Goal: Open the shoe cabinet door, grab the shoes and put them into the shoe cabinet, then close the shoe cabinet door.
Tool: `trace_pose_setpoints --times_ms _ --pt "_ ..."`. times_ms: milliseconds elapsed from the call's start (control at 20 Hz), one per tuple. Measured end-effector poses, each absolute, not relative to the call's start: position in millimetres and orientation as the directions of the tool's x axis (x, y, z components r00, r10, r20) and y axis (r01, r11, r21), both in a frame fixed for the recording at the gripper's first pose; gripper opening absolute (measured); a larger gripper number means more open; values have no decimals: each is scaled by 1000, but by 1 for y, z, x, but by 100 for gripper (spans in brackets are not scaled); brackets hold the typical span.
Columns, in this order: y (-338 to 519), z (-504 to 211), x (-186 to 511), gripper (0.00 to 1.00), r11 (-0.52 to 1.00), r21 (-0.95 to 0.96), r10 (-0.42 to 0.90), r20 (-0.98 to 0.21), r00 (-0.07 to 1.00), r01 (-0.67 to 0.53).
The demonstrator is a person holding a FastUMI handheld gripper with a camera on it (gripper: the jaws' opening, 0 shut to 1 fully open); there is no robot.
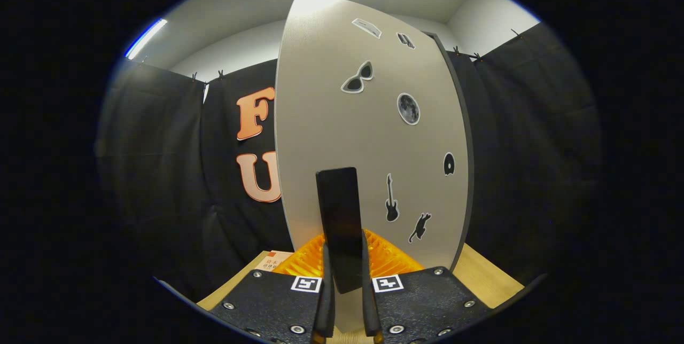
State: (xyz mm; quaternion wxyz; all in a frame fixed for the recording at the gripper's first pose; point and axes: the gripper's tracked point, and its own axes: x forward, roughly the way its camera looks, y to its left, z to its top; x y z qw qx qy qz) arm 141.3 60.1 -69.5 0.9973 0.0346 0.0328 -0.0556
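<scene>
Fingers clamping black handle (stickered grey door)

No words or numbers legible to us. The cabinet door carries picture stickers only: sunglasses, moon, guitar, cat. The card, lower left, has print too small to read. The gripper bears two square coded markers; its fingers clamp the handle.
</scene>
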Motion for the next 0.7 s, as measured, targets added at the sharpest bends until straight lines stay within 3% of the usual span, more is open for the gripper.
trace_pose_setpoints --times_ms 700 --pt "-1 -67 91 18 985 109 -127 -58 990 133"
